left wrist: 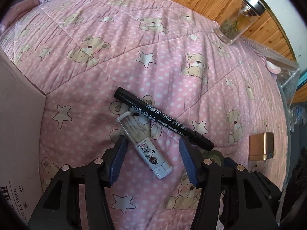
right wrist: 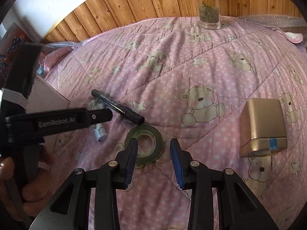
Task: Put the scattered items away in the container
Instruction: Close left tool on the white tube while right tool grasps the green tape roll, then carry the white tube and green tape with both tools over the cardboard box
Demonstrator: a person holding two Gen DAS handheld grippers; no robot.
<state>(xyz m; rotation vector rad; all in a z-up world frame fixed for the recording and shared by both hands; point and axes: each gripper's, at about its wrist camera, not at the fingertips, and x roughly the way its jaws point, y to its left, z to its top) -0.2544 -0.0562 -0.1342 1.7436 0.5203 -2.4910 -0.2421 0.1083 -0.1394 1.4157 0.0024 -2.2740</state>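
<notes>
The left tool (left wrist: 152, 149) gapes wide around a white lead-refill case (left wrist: 144, 145) on the pink quilt (left wrist: 134, 48), beside a black marker (left wrist: 163, 117). The right tool (right wrist: 153, 153) stands open over a tape roll (right wrist: 144, 143), possibly touching it.

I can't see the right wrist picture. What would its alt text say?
An open two-finger gripper hovers over a roll of green tape on a pink teddy-bear quilt. To the left, the other handheld gripper reaches over a small white tube beside a black marker. A gold tin lies right, and a glass jar stands by the wooden wall.
</notes>
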